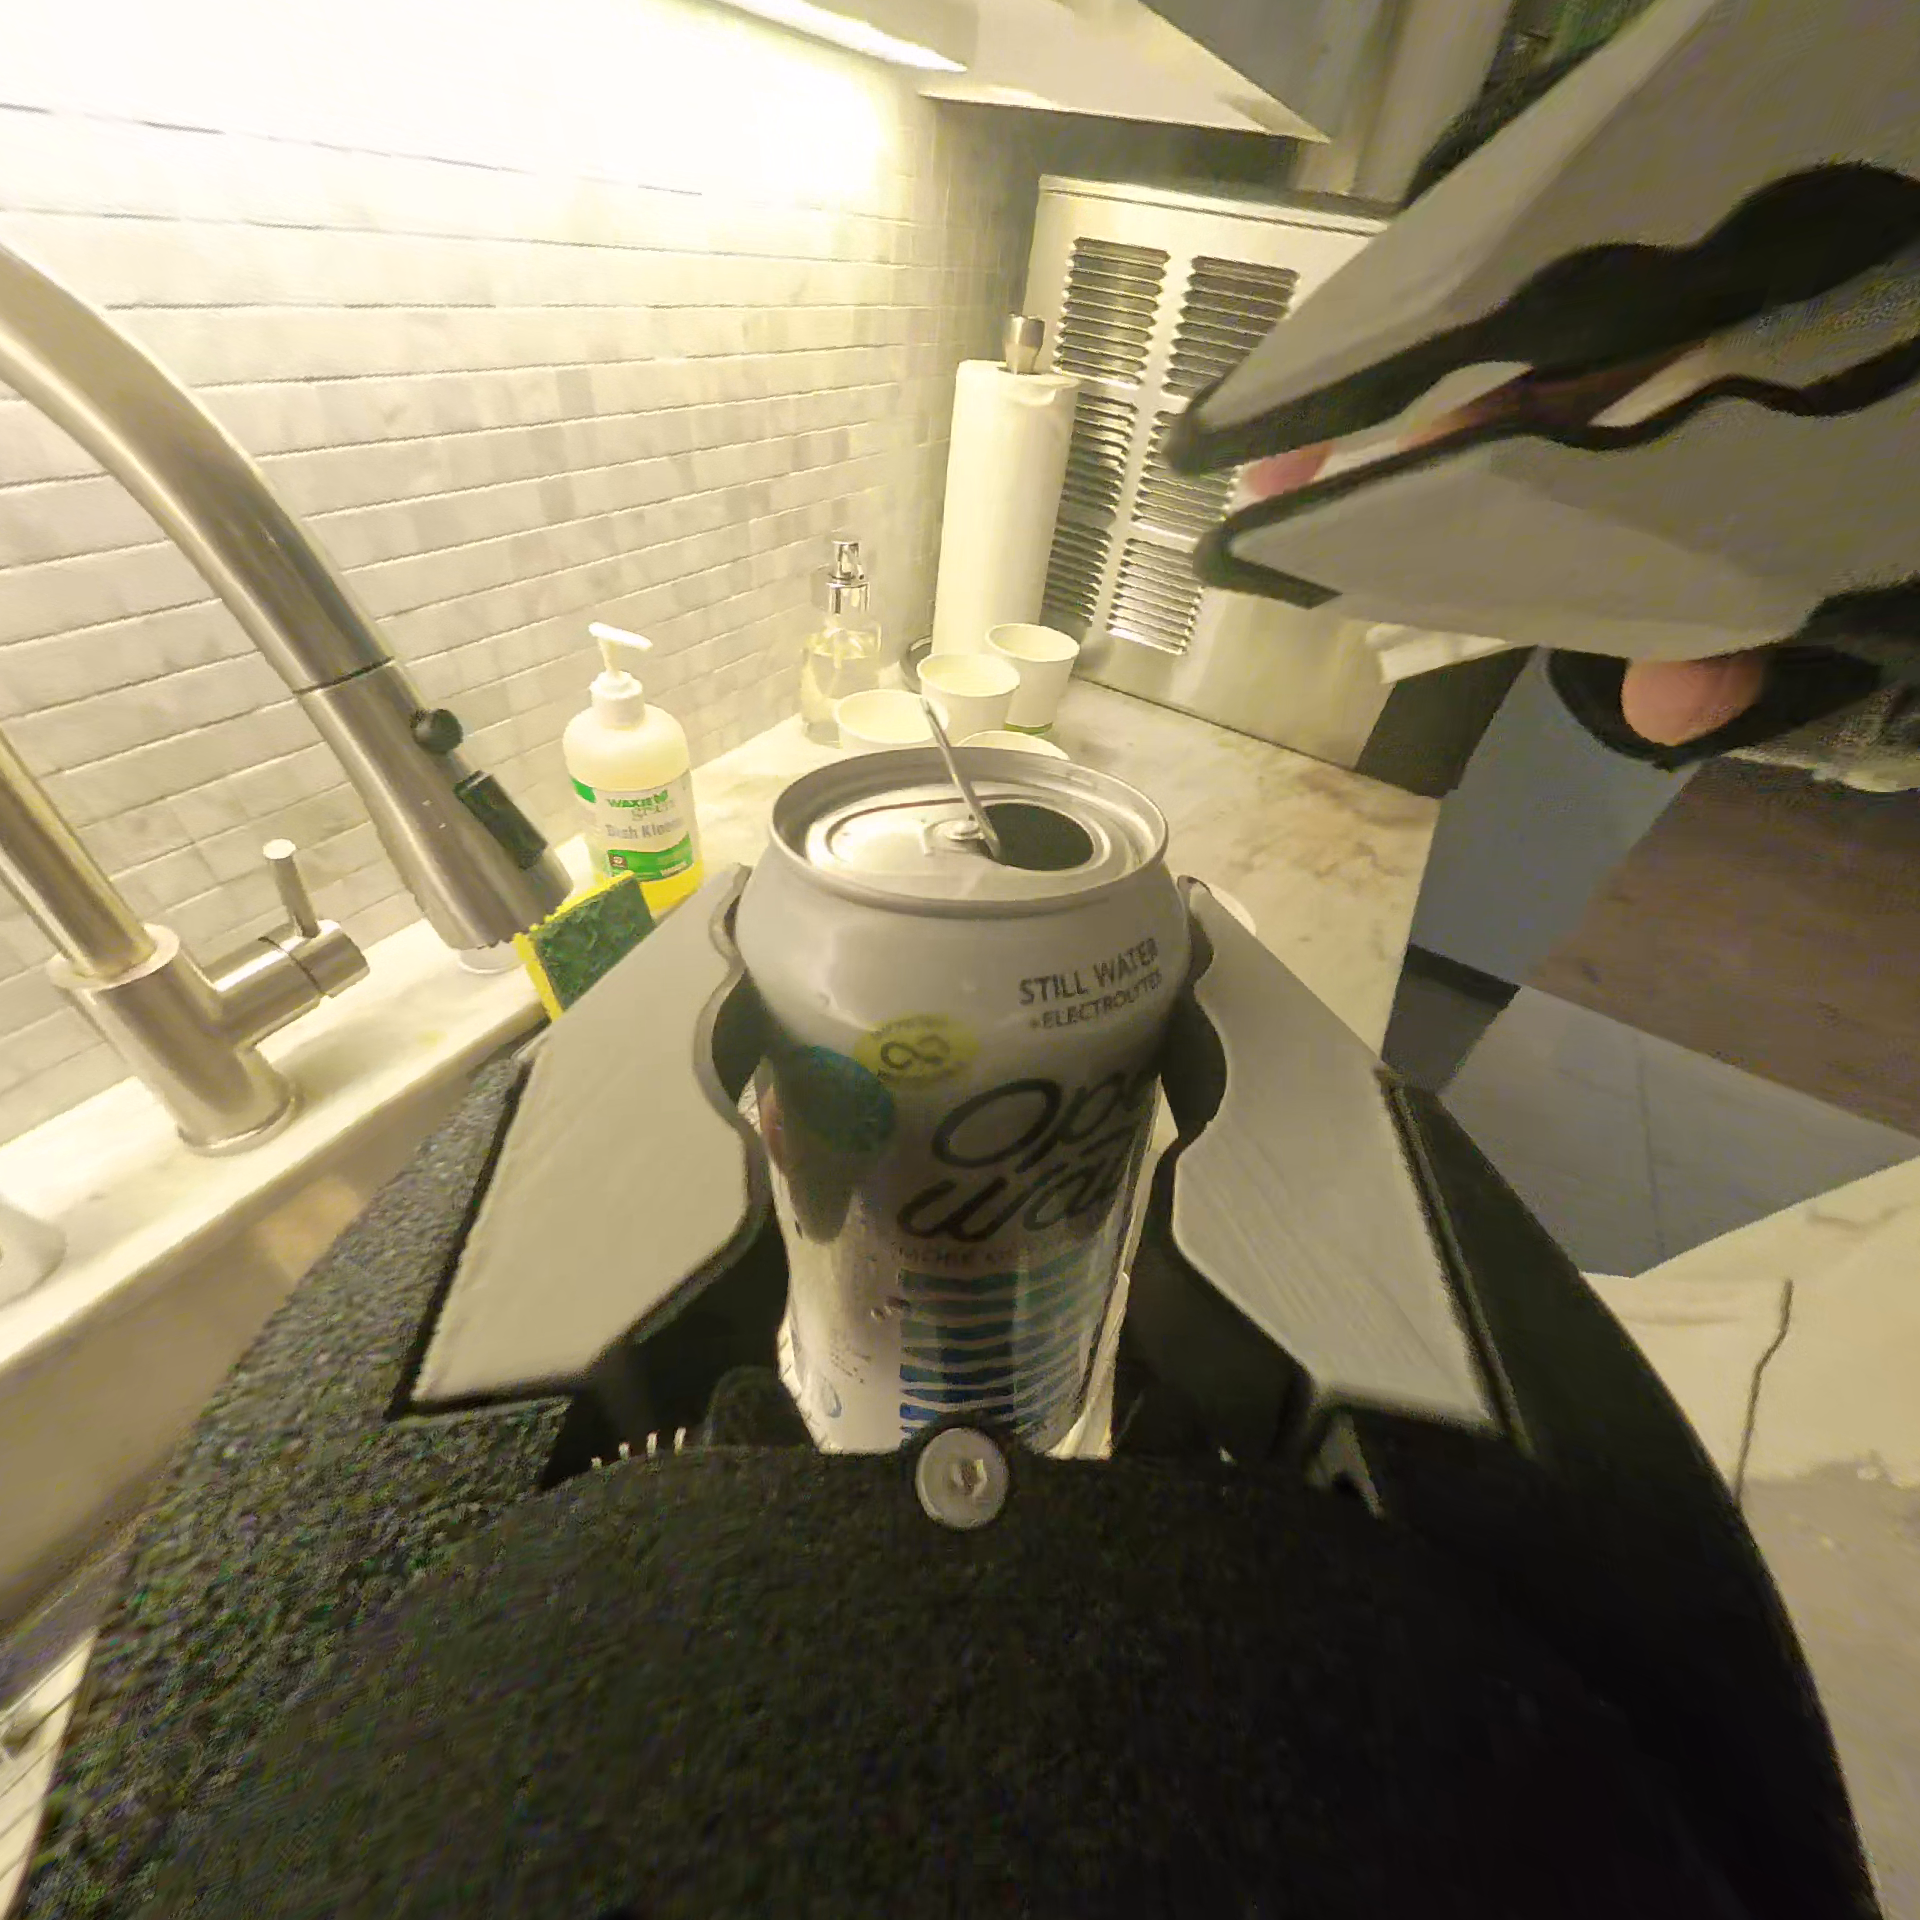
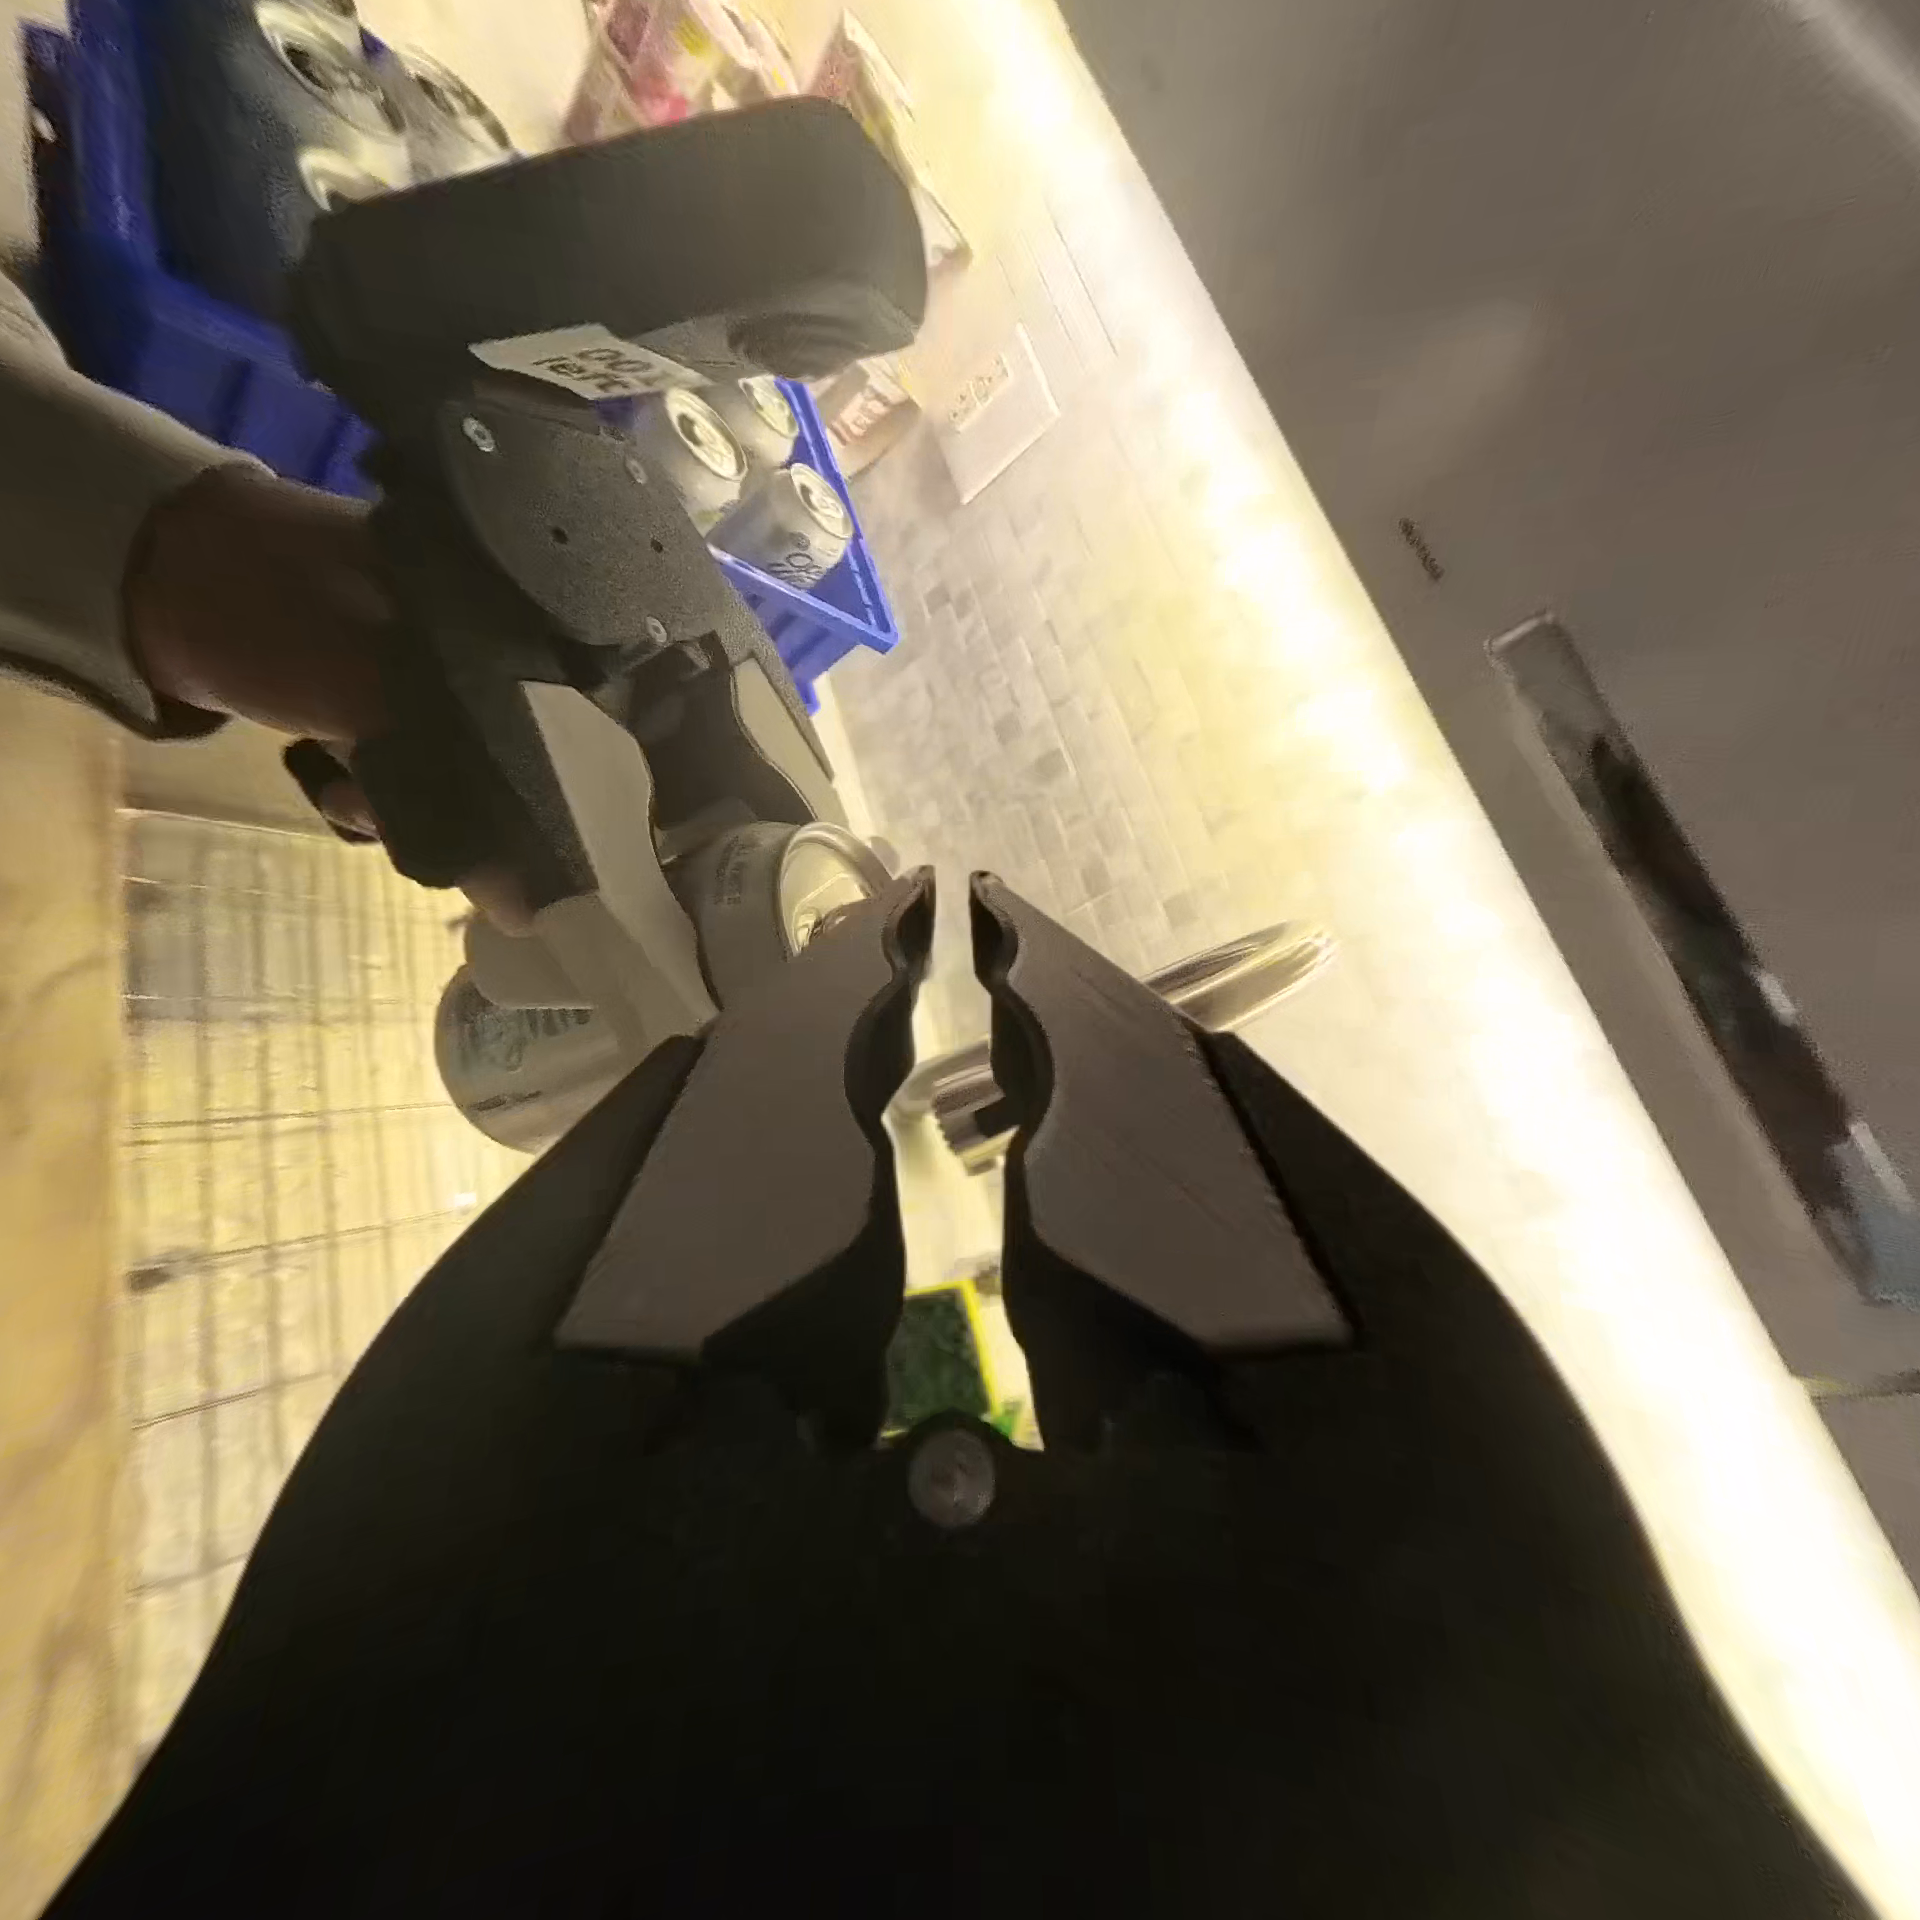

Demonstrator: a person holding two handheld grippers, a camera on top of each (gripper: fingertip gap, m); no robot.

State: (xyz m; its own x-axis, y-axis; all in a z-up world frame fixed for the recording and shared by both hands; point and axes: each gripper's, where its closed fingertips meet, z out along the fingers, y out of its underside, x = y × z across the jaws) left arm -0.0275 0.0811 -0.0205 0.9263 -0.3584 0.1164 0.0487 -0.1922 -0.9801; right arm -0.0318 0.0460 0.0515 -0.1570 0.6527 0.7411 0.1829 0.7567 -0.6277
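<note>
Currently the left gripper [image 1: 961,997] is clamped on a silver aluminium drink can with blue stripes [image 1: 966,1091], one grey finger on each side of the can body. Can is upright, top opened, pull tab [image 1: 961,774] bent up. It sits well clear of the counter, held in the air over the sink edge.

Right gripper [image 2: 951,899] holds nothing; jaws nearly together, a narrow gap between the tips. In the left wrist view it shows at upper right [image 1: 1236,488], above and to the right of the can, not touching it. In the right wrist view its tips are just beside the can's top rim [image 2: 831,883]; contact cannot be judged, the frame is blurred. A hand in a black fingerless glove [image 2: 416,769] grips the left tool.

Around:
- brushed steel arched faucet [image 1: 260,582], left of the can
- yellow-green sponge [image 1: 582,935], just behind the left finger
- pump bottle of yellow dish soap [image 1: 629,769], against the white tile backsplash [image 1: 416,364]
- clear pump dispenser [image 1: 844,634], white paper cups [image 1: 966,686], paper towel roll [image 1: 1003,499], all farther back on the pale marble counter [image 1: 1247,831]
- blue plastic crate [image 2: 821,582] with more cans in it
</note>
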